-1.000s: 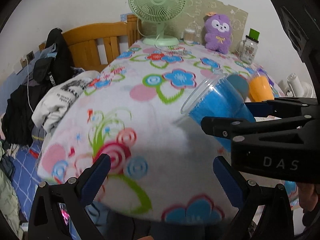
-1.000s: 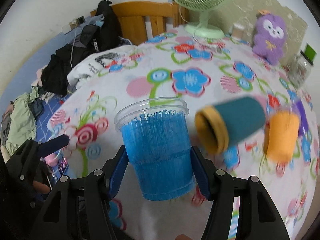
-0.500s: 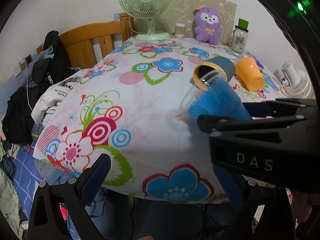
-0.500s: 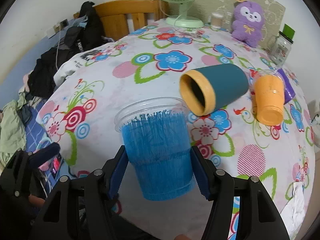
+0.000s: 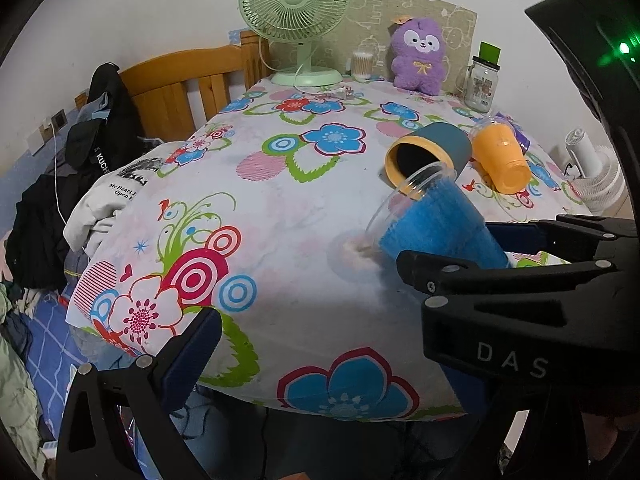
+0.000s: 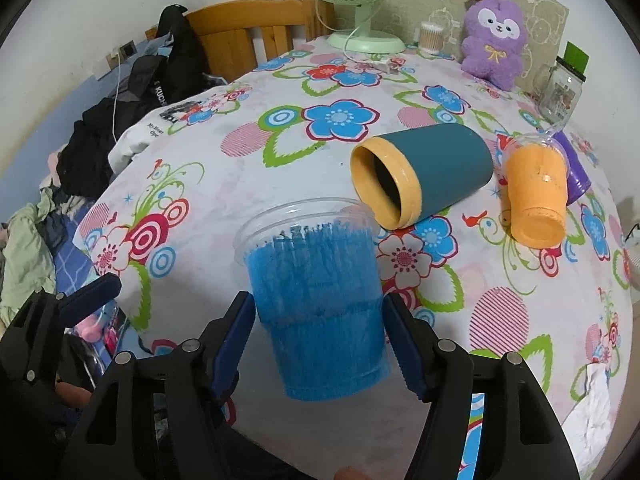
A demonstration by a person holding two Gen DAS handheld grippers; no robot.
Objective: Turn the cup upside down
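Observation:
My right gripper [image 6: 320, 336] is shut on a clear plastic cup painted blue [image 6: 316, 304], holding it by its lower body above the near part of the table with its mouth pointing forward and tilted down. In the left wrist view the same cup [image 5: 436, 224] hangs tilted, rim low and close to the cloth, with the right gripper [image 5: 500, 256] around it. My left gripper [image 5: 320, 356] is open and empty at the table's near edge. A teal cup with a yellow rim [image 6: 424, 172] and an orange cup [image 6: 536, 196] lie on their sides further back.
The table wears a flowered cloth [image 6: 320, 92]. At the back stand a green fan [image 5: 296, 20], a purple plush toy [image 5: 418, 56] and a glass jar [image 5: 480, 84]. A purple cup [image 6: 576, 168] lies behind the orange one. Clothes [image 5: 60, 184] pile on a wooden chair at left.
The right gripper has carried the blue cup down and forward, and both views have pulled back from the table. The cup's rim is now lower, near the cloth.

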